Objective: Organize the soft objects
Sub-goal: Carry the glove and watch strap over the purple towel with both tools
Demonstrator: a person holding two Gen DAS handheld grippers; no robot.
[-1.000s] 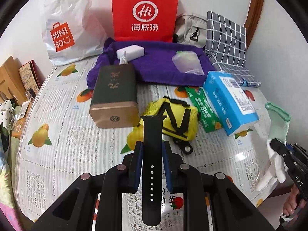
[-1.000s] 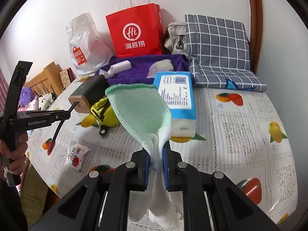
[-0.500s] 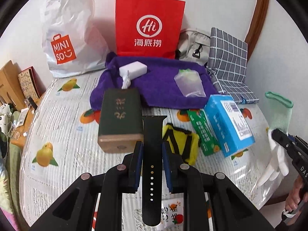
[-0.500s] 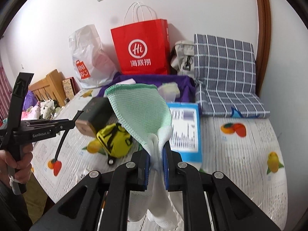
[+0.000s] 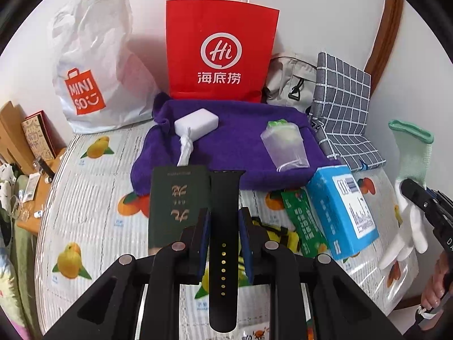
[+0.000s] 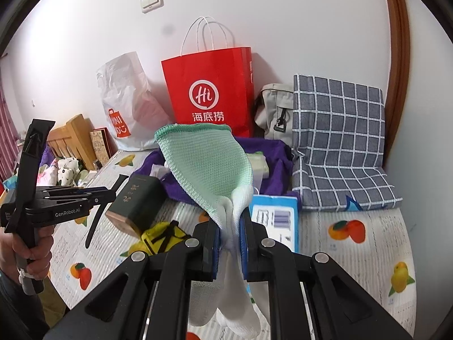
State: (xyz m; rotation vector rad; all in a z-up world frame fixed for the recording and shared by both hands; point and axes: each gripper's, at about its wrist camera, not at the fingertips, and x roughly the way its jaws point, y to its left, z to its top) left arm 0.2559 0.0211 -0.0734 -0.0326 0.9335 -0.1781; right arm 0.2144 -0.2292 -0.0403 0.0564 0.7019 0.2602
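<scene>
Leaning against the wall at the far left, the crinkled white plastic bag [image 5: 93,65] slumps while the stiff red paper bag [image 5: 222,51] beside it stands square on its creases, mouths up, likely candidates for receiving things. In front of the red bag a fuzzy purple towel [image 5: 235,147] lies spread, probably as a collecting spot; a white charger block [image 5: 196,121] and a clear pouch [image 5: 284,144] rest on it. Just before its near edge sits a rigid dark green box [image 5: 177,204]. The left gripper [image 5: 224,226] has its jaws closed on a smooth black watch strap [image 5: 225,221], pinched mid-length so both ends hang free above the fruit-print tablecloth [image 5: 85,226]. Further right lies a hard blue carton [image 5: 344,209]. Farthest right, the right gripper [image 6: 230,236] is clamped on a knitted glove [image 6: 209,170], mint cuff up, white fingers drooping limply below, held clear of the table.
</scene>
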